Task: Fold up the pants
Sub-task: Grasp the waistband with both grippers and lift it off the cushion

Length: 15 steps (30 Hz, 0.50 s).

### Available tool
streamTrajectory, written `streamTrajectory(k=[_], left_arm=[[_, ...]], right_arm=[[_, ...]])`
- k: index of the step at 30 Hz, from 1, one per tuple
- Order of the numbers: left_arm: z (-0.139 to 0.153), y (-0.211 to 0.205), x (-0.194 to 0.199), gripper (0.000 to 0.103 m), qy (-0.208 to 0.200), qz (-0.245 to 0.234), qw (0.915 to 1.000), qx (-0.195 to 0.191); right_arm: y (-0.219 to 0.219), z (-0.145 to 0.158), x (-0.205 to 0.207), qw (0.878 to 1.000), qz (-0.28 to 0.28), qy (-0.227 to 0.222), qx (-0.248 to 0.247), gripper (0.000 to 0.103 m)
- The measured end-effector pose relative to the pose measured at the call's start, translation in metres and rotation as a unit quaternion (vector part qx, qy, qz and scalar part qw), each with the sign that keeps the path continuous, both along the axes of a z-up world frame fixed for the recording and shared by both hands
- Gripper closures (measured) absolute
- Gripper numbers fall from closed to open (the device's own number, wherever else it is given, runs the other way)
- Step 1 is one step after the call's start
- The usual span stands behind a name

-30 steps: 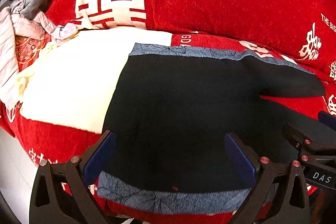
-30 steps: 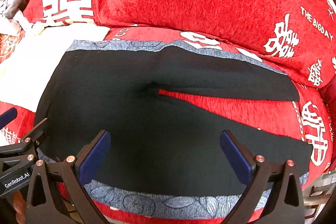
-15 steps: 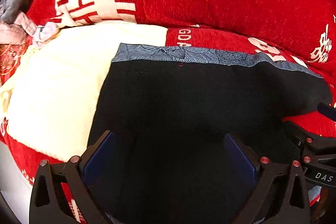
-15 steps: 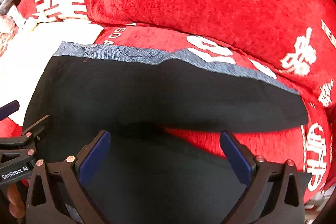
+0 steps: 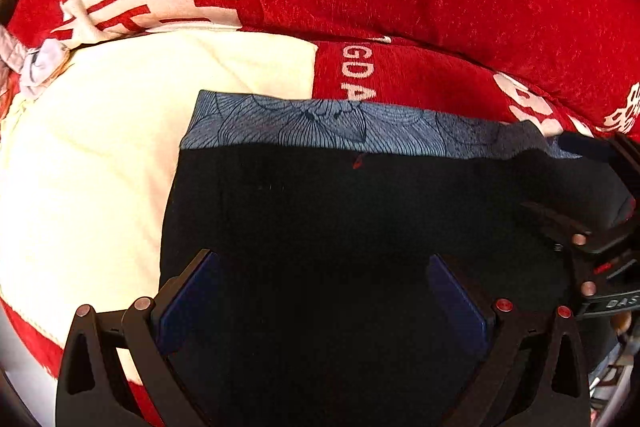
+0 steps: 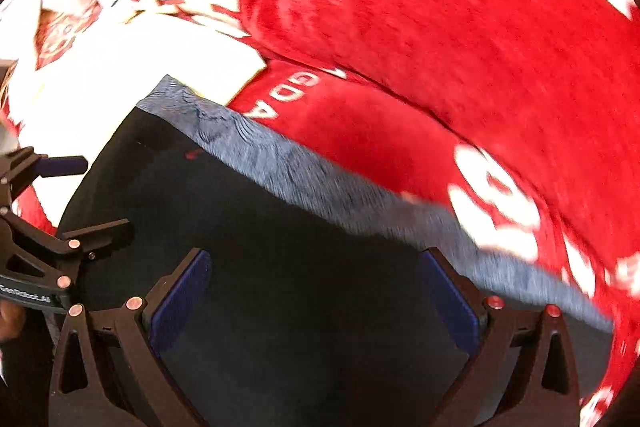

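Black pants (image 5: pixel 340 227) lie flat on a red sofa cover (image 5: pixel 420 75), their blue patterned side stripe (image 5: pixel 320 125) running 9 to 3 o'clock at 12 o'clock from the left gripper (image 5: pixel 320 291). Both it and the right gripper (image 6: pixel 312 291) hover spread wide, grasping nothing.

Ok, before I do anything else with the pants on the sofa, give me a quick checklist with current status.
1. Left gripper open: ok, fingers spread wide over black fabric.
2. Right gripper open: ok, fingers equally wide.
3. Either gripper gripping the black pants: cannot tell; cloth fills the space between the fingers, but no pinch is visible.
4. Blue-grey patterned side band lying flat along the far edge: ok in the left wrist view.
5. Right wrist view sharp enough to judge the pants legs: not ok, it is motion-blurred.
6. Grippers apart: ok, though close; the right gripper shows at the left view's right edge.
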<state>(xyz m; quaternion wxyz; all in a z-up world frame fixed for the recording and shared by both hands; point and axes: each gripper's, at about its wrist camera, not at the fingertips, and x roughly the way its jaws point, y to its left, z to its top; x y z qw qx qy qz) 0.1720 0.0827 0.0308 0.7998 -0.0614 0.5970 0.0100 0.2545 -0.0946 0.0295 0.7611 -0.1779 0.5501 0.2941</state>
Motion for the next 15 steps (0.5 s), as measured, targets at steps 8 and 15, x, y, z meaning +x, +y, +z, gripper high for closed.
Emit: streamTrajectory(k=[8, 15], left_arm=[[-0.013, 0.002, 0.015, 0.000, 0.018, -0.005, 0.9997, -0.016], [-0.020, 0.002, 0.017, 0.000, 0.021, -0.005, 0.9997, -0.015]], right_arm=[[0.034, -0.041, 0.028, 0.990, 0.137, 0.034, -0.032, 0.000], [0.026, -0.074, 0.063, 0.982, 0.138, 0.123, 0.032, 0.000]])
